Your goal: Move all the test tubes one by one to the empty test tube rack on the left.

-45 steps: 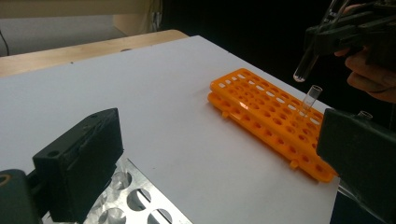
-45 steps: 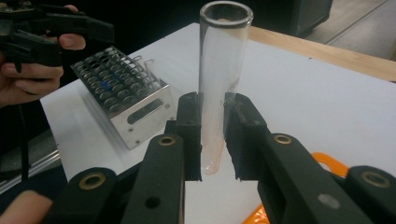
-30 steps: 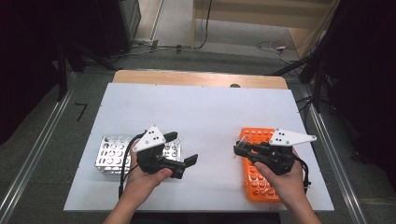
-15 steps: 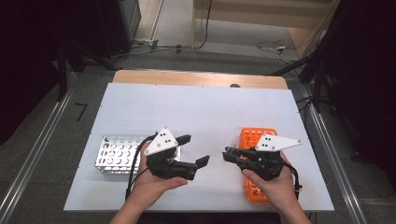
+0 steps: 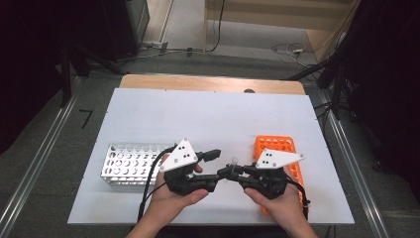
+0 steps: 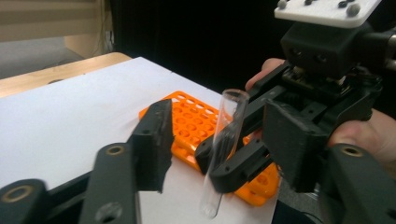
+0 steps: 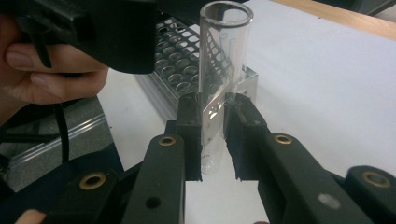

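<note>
My right gripper is shut on the lower part of a clear glass test tube, which stands upright between its pads. In the high view the right gripper and the left gripper meet tip to tip above the front middle of the white table, the tube between them. My left gripper has just been closing its jaws. The tube stands in the gap, and space shows on both sides of it. The right gripper clamps it lower down.
An orange tube rack lies at the front right, partly under the right hand. A metal rack with many round holes sits at the front left. The metal rack also stands behind the tube in the right gripper view.
Both hands have come in toward the table's middle until the gripper tips meet. The left jaws have narrowed around the tube that the right gripper carries.
</note>
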A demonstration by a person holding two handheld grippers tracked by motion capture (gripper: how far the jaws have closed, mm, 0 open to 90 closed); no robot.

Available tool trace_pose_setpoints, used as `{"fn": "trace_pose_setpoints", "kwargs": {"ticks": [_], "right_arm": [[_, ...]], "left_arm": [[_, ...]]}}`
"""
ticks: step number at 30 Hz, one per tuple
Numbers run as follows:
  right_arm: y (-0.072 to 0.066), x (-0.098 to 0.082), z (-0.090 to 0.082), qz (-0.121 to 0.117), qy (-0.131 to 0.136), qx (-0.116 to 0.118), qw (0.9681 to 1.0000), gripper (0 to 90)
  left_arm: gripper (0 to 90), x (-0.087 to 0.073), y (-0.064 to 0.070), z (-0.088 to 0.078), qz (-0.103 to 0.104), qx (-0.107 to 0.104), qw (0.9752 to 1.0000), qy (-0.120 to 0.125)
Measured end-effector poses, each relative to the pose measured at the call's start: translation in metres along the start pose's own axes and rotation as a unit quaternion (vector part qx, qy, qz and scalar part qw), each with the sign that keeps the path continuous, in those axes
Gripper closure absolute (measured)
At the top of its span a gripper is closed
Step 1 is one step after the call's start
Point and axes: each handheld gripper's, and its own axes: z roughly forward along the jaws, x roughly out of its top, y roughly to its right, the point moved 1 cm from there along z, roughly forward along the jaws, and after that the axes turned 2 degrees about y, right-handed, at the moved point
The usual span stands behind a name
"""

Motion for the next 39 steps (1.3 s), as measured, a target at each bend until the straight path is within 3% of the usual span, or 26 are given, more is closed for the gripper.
{"fn": "trace_pose_setpoints", "kwargs": {"ticks": [6,17,33,39], "right_arm": [[-0.006,0.001,0.004,-0.006,-0.004,0.004,1.0000,73.7],[-0.011,0.001,0.007,-0.013,-0.007,0.012,0.9998,73.7],[-0.010,0.001,0.005,-0.013,0.003,0.025,0.9996,72.3],[-0.007,0.001,0.004,-0.008,0.002,0.027,0.9996,59.7]], "left_arm": [[54.3,-0.001,0.003,0.004,0.002,-0.009,1.0000,0.000],[71.0,-0.004,0.007,0.012,0.007,-0.007,0.9998,-0.017],[75.6,-0.003,0.003,0.007,0.004,-0.010,0.9999,-0.005],[75.6,-0.001,0.001,0.004,0.003,-0.008,1.0000,0.002]]}}
